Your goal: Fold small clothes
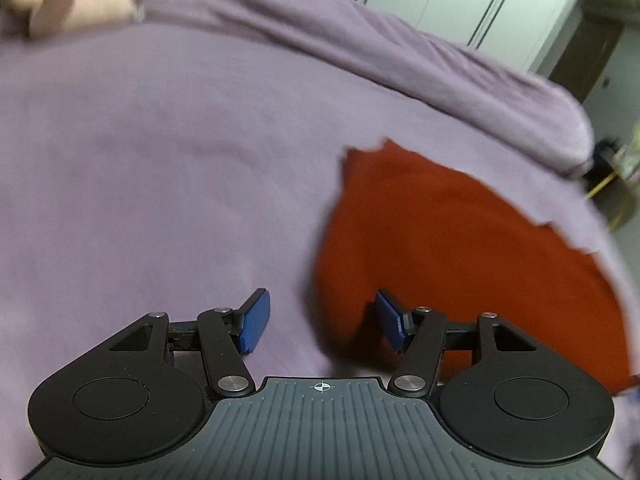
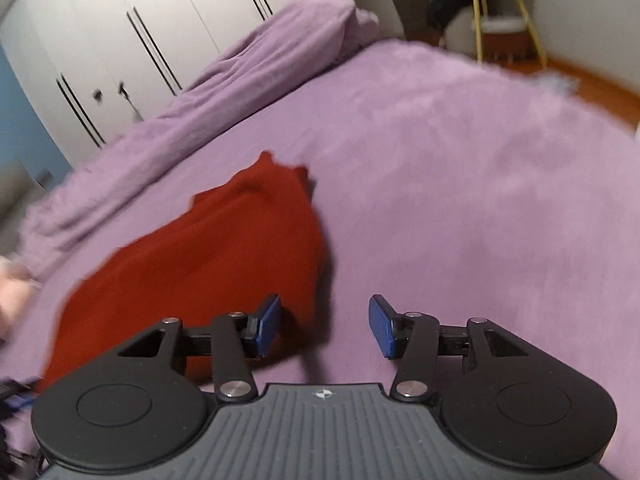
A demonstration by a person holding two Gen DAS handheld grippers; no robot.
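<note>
Blue-padded fingers of the left gripper [image 1: 322,322] stand spread apart and hold nothing; they straddle the near left edge of the red garment [image 1: 460,264], one pad over the bare bedspread [image 1: 160,160], the other over the cloth. Whether either pad touches the fabric cannot be told. Seen from the right wrist, the right gripper [image 2: 324,326] is likewise spread wide and empty, with its left pad just over the garment's right edge and its right pad over the purple cover.

That red garment [image 2: 208,248] lies on the lilac bed, rumpled rather than flat, its far end drawn to a jagged point toward the rolled duvet [image 2: 224,80]. Both views are blurred, so seams or sleeves cannot be made out.

By this layout, folding looks barely begun: the piece seems unfolded or only roughly gathered, and both tools are placed to take hold. Next, each gripper would likely need to lower onto its own near edge, pinch a single layer, then spread the cloth flat before any fold.
</note>
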